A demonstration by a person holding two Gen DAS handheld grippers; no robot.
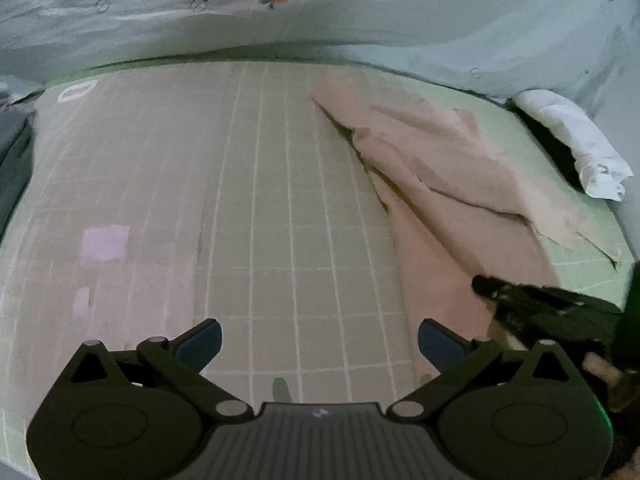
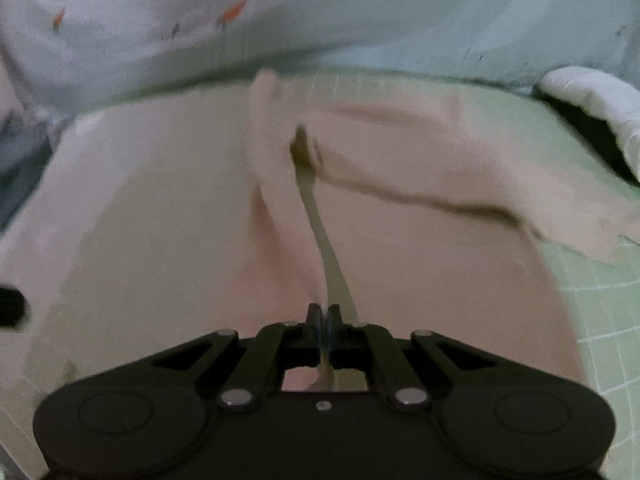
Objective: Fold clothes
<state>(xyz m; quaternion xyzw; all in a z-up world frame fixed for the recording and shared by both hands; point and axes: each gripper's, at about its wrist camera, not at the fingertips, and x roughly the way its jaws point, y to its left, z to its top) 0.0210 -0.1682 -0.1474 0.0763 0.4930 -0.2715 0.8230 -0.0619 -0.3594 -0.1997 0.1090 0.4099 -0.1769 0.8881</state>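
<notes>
Landmark: green grid mat [image 1: 584, 248] on the bed, all places given from it.

Far left, off the mat's left edge: a dark cloth [image 1: 14, 156], only partly in view, can't tell what it is. Behind the mat: a pale carrot-print duvet [image 1: 280, 20] bunched along the back edge, likely pushed there to free the folding area.

Left part of mat: the thin pink garment [image 1: 460, 184] lies flat over the grid, lines showing through the single layer. Left gripper [image 1: 320, 344] hangs over this flat part with jaws wide, nothing between them, judged to be waiting for its own edge to grab.

Middle to right of mat: the garment piles up in creased layers, a loose flap running toward the mat's right edge. Right gripper [image 2: 323, 322] sits at the near right of the mat with jaws closed tight on a pinched edge of the garment; a taut ridge of cloth [image 2: 320, 232] runs from the jaws up into the pile, so the grip looks meant to drag or lift that side over for a fold. Right view is blurred, so the exact seam held can't be told.

Far right, past the mat's right back corner: a white rolled cloth [image 1: 576, 144], well apart from the garment, probably set aside.

Fold looks early: only 1 side gathered, nothing squared.
</notes>
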